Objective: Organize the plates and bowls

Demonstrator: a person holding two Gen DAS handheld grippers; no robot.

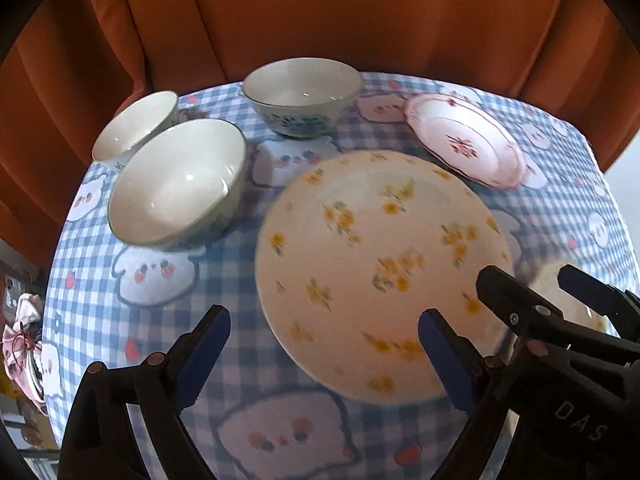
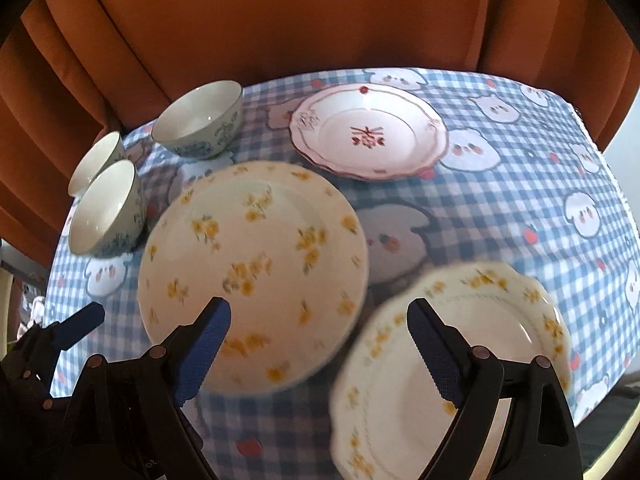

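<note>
- Left gripper (image 1: pixel 324 344) hangs at the bottom of its own view with jaws spread wide and nothing between the pads, over the near rim of the round plate (image 1: pixel 380 272).
- Right gripper (image 2: pixel 314 338) sits at the bottom of its view, jaws also spread and empty; one finger is over the round plate's edge, the other over the scalloped plate (image 2: pixel 452 364) at lower right.
- Round plate, yellow-flowered, lies flat at frame centre on the checked cloth (image 2: pixel 520 208).
- Scalloped plate, also yellow-flowered, lies just beside the round one; whether they touch is blurred.
- Pink plate (image 2: pixel 370 132), with a red motif, lies in the upper middle of the right view, apart from the others.
- Three bowls stand upright at upper left: one (image 1: pixel 302 94) alone near the far edge, two (image 1: pixel 178 182) (image 1: pixel 136 124) close together.
- Orange curtain (image 1: pixel 320 12) fills the top of both views.
</note>
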